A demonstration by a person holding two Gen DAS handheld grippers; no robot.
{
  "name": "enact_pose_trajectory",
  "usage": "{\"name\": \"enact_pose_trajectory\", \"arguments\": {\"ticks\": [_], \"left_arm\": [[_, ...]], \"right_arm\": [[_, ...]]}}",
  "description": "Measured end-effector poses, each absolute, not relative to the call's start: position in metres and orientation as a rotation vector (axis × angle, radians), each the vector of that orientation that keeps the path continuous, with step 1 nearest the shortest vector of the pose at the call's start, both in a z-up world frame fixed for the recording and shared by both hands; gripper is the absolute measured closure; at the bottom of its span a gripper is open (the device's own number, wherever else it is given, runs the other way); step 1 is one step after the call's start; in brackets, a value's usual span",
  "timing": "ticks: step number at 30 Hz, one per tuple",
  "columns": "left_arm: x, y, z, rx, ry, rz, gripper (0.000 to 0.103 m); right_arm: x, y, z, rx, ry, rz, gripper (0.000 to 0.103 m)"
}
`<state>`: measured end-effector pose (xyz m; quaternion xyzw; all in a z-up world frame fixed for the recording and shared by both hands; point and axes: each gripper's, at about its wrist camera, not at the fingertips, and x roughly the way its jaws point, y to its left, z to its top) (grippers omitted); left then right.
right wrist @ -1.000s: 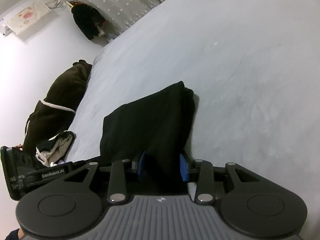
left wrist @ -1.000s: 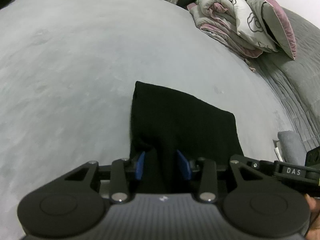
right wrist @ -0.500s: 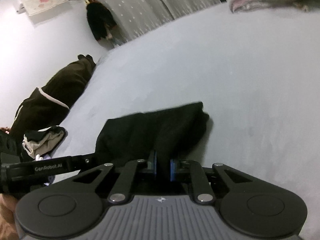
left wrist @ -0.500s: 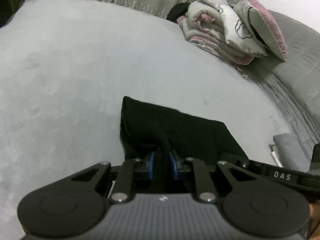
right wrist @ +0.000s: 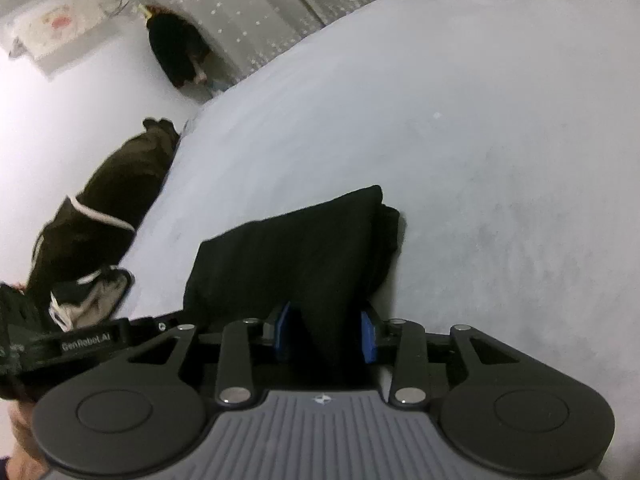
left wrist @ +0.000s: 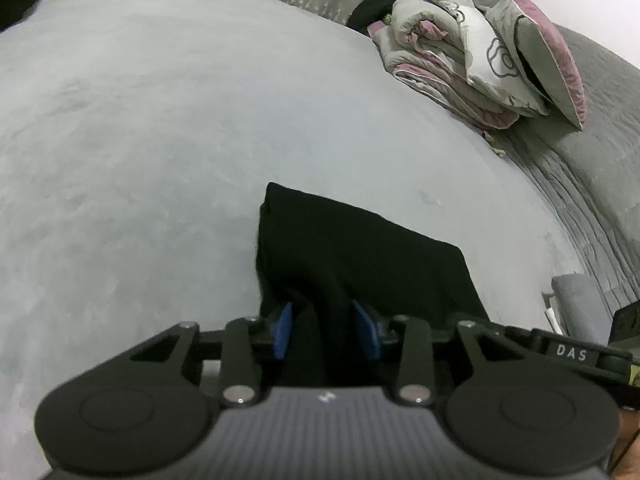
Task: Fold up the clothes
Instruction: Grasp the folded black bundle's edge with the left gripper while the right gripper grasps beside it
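A folded black garment (left wrist: 360,256) lies on the grey bed (left wrist: 160,120). My left gripper (left wrist: 326,330) stands at its near edge with the blue pads (left wrist: 283,330) spread apart and a ridge of black cloth between them. The garment also shows in the right wrist view (right wrist: 304,248), folded in layers. My right gripper (right wrist: 325,336) stands at its near edge, its blue pads (right wrist: 367,338) apart with cloth lying between them. Neither pair of pads presses on the cloth.
A folded floral quilt and pillow (left wrist: 472,48) lie at the bed's far right. A quilted grey cover (left wrist: 592,184) runs along the right side. A dark brown garment pile (right wrist: 108,208) lies at the bed's left edge. Curtains (right wrist: 248,4) hang behind.
Both grippers were open a second ago, shut on the black cloth half a second ago, and have now opened again and let it go. The garment lies flatter on the bed.
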<state>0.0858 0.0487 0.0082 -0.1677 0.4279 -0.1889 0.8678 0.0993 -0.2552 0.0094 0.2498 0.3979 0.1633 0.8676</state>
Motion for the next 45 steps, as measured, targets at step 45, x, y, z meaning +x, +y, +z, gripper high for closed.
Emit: {"name": "enact_pose_trajectory", "arguments": {"ticks": [45], "left_arm": [[0.081,0.05,0.036,-0.396,0.718,-0.427,0.091]], "right_arm": [[0.096,-0.231,0.057,0.269,0.484,0.355,0.09]]}}
